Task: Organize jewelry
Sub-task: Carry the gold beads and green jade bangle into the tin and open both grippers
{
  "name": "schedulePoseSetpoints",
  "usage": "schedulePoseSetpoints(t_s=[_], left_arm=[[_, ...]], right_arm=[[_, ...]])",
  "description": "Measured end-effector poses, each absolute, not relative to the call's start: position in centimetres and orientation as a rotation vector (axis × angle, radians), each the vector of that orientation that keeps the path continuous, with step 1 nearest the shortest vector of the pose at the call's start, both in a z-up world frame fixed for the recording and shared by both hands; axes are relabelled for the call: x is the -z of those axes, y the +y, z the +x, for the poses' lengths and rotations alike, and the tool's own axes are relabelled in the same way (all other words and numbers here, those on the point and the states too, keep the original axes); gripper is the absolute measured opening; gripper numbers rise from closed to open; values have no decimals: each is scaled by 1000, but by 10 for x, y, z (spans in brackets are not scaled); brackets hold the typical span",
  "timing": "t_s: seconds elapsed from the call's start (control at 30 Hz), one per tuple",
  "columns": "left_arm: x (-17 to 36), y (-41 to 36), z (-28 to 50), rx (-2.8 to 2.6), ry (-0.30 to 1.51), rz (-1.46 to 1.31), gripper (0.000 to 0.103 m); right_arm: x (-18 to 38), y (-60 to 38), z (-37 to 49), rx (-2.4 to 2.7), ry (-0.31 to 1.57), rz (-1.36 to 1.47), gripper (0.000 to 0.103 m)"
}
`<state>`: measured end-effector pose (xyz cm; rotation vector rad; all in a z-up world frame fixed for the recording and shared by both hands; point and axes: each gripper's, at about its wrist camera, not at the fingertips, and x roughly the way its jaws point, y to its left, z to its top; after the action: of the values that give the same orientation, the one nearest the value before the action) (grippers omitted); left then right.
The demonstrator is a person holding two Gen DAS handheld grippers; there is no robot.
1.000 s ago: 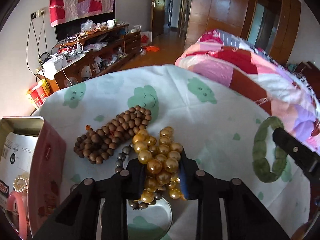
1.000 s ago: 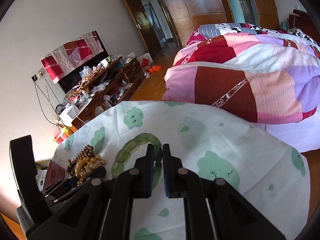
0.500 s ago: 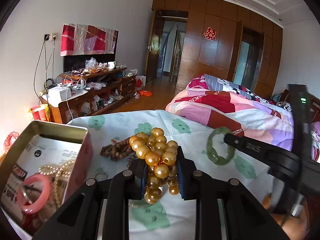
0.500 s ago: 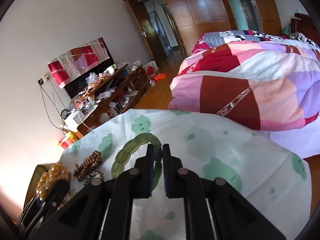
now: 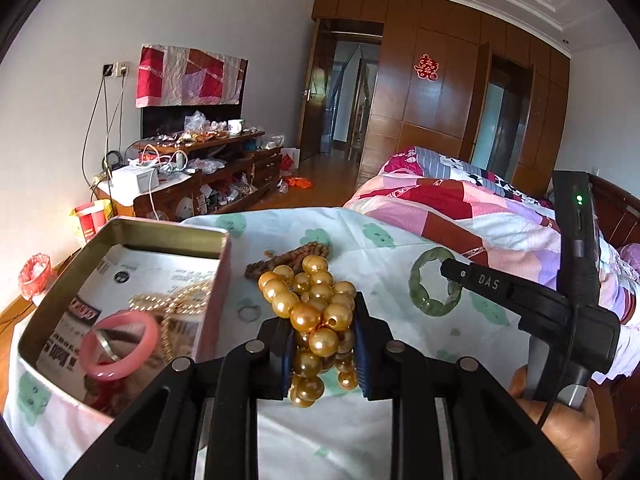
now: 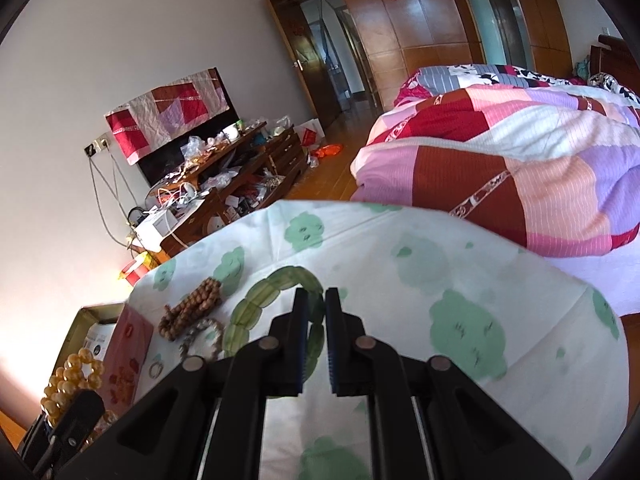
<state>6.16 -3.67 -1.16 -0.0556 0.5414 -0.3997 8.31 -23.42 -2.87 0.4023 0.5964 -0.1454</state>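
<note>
My left gripper [image 5: 320, 314] is shut on a bunched strand of large gold beads [image 5: 308, 292], held above the cloth just right of an open tin box [image 5: 120, 236]. Inside the tin lie a pink bangle [image 5: 118, 344] and a gold chain [image 5: 172, 300]. The right gripper [image 6: 316, 300] is shut with nothing pinched, its tips low over the near side of a green jade bracelet [image 6: 260, 296]. A brown wooden bead bracelet [image 6: 192, 308], a grey bead bracelet [image 6: 202, 336] and a small ring [image 6: 155, 368] lie on the cloth between the jade bracelet and the tin.
The table wears a white cloth with green cloud faces [image 6: 460, 320]. A bed with a patchwork quilt [image 6: 520, 152] stands close on the right. Behind the table are a cluttered wooden TV cabinet [image 5: 208, 168] and a wooden floor. A hand [image 5: 560, 420] holds the right gripper.
The left gripper has risen with the gold beads and moved left beside the tin, whose inside now shows. The right gripper has stayed over the green bracelet.
</note>
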Motion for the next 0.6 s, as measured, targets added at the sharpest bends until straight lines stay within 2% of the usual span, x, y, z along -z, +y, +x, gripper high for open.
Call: schedulePoseSetpoints(t_s=[0.6], left_arm=[[10,24,68,283,535,-70,24]], right_arm=[[21,-170,55,25,585,330,11]])
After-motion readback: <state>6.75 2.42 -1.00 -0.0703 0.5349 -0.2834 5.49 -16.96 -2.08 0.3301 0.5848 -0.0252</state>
